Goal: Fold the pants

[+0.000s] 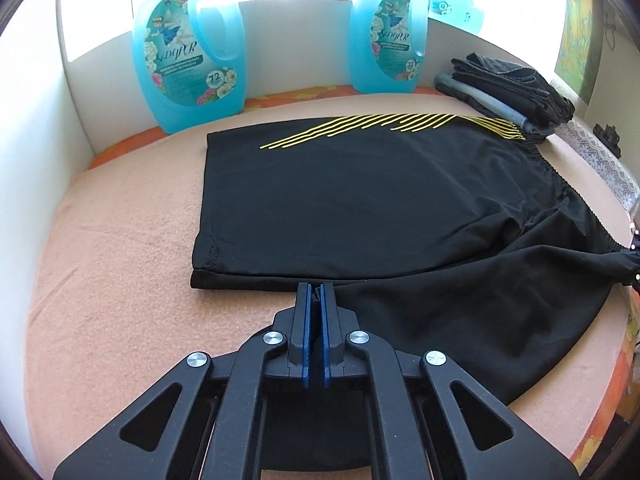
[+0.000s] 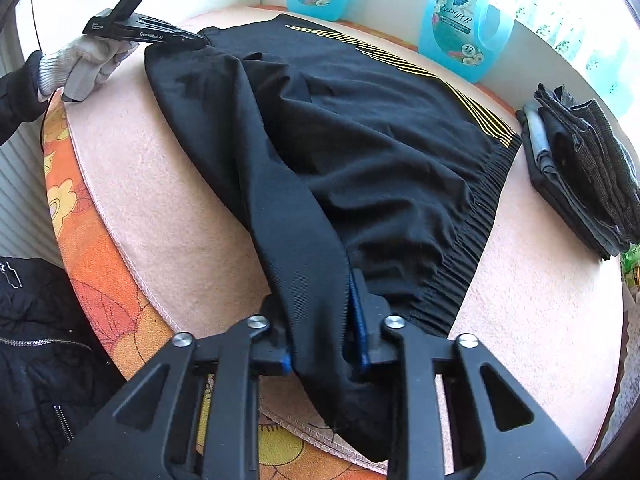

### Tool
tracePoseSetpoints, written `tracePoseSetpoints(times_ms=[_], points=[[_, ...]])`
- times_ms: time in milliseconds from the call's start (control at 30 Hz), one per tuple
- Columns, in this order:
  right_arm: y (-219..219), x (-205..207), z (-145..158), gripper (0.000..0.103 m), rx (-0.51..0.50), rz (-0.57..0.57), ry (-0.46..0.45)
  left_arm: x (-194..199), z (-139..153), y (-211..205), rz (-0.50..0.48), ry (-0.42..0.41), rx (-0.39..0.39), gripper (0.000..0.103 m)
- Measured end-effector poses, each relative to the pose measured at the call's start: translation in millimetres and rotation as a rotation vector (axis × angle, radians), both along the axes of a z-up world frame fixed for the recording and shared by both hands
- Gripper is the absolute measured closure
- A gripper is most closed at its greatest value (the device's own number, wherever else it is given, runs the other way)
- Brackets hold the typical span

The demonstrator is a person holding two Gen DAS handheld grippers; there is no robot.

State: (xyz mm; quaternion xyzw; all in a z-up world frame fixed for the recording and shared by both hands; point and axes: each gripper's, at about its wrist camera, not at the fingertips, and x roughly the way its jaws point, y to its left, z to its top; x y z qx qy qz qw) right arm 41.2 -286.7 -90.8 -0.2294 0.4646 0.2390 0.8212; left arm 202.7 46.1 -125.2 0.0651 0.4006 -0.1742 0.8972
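Note:
Black pants (image 1: 360, 200) with yellow stripes lie partly folded on a peach towel (image 1: 112, 240). My left gripper (image 1: 315, 290) is shut on the near edge of the pants, pinching a thin bit of fabric. It also shows in the right wrist view (image 2: 196, 40), at the far hem end, held by a gloved hand. My right gripper (image 2: 320, 292) is shut on the pants (image 2: 360, 128) near the elastic waistband, with black cloth draped over and between its fingers. It shows at the right edge of the left wrist view (image 1: 634, 264).
Two blue detergent bottles (image 1: 188, 56) (image 1: 386, 40) stand at the back wall. A stack of folded dark garments (image 1: 508, 88) lies at the back right. An orange flowered cover (image 2: 92, 248) borders the towel. A black jacket (image 2: 40, 352) lies beside the surface, low left in the right wrist view.

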Motion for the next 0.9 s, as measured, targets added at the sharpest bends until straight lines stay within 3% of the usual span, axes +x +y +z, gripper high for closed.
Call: tracePoseSetpoints(times_ms=[133, 467, 700, 900], points=[[7.1, -3.2, 6.1, 0.093, -0.033, -0.009, -0.057, -13.1, 13.6, 13.0, 0.038, -0.027, -0.059, 0.100], [24.9, 14.4, 43.7, 0.097, -0.067, -0.058, -0.220, -34.5, 52.9, 22.8, 0.070, -0.129, -0.127, 0.100], [38.2, 41.2, 80.2, 0.098, -0.085, -0.056, -0.326, -21.4, 81.2, 33.5, 0.103, -0.209, -0.181, 0.100], [50.2, 90.9, 88.0, 0.098, -0.120, -0.053, -0.362, 18.0, 88.3, 32.0, 0.134, -0.236, -0.198, 0.100]])
